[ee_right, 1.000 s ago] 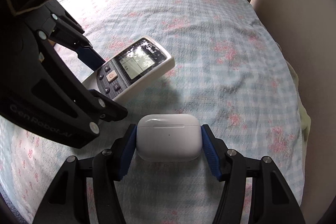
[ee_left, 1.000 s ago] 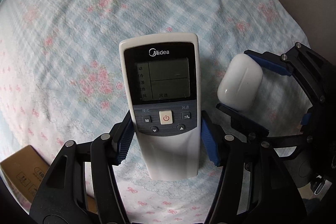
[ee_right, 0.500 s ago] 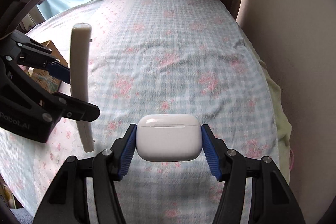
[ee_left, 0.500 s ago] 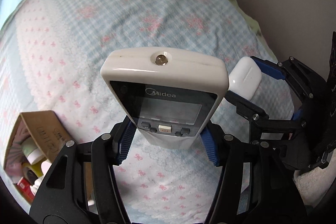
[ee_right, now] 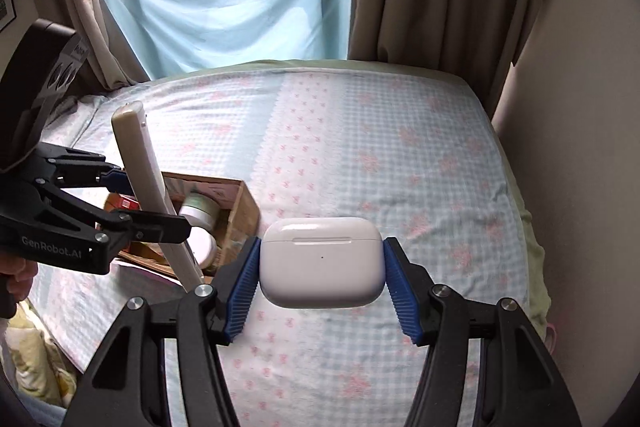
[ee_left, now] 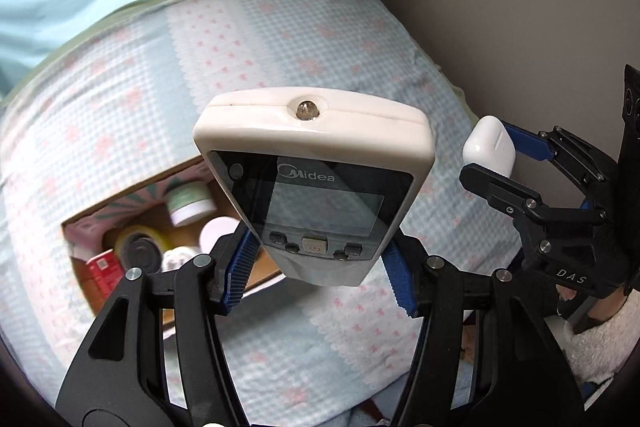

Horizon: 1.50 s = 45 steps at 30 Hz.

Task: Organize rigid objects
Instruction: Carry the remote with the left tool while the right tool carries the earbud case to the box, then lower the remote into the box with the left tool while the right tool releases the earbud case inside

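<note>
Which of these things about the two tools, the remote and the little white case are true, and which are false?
1. The left tool grips a white Midea air-conditioner remote. True.
2. The remote lies flat on the bed. False: it is held up off the blue checked floral bedsheet.
3. The right tool holds a glossy white earbud case. True.
4. The brown cardboard box is empty. False: jars and other small things sit inside.
5. The earbud case is open. False: its lid is shut.
</note>
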Tool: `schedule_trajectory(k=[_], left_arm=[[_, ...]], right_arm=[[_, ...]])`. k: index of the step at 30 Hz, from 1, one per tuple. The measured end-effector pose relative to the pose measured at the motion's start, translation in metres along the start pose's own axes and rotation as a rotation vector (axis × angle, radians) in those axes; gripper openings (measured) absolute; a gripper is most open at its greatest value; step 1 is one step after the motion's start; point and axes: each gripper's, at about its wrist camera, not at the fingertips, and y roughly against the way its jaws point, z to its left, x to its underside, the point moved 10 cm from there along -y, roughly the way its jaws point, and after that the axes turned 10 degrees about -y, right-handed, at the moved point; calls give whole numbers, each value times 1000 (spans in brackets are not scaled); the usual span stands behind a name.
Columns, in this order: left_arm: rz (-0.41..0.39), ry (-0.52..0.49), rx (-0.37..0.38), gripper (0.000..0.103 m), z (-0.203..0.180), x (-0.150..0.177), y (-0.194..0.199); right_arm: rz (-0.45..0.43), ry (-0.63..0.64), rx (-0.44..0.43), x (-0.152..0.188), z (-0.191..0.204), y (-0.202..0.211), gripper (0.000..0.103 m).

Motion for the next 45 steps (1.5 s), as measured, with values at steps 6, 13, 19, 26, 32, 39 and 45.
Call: schedule_trajectory(k=[6,13,19,26,32,39,45], left_arm=[[-14,55,-48,55,93,39,46],[15,63,-54,55,166,73,59],[57,72,-21,55,196,96,30],[111,74,33,55,204,113,-42],[152,41,19,55,210,121,-95],[173,-37,12,55,190,119,-119],[155,-63,8,65,182,111,-122]], right_arm=[[25,-35,-66,-19,93,-9,56],[56,-94,-95,-25,162,-39,56],[105,-124,-66,-22,180,-76,56],[182,-154,0,-5,169,-135,56],[260,-244,33,19,146,-198,56],[324,-340,40,43,130,-246,56],[351,-400,35,53,122,-258,56]])
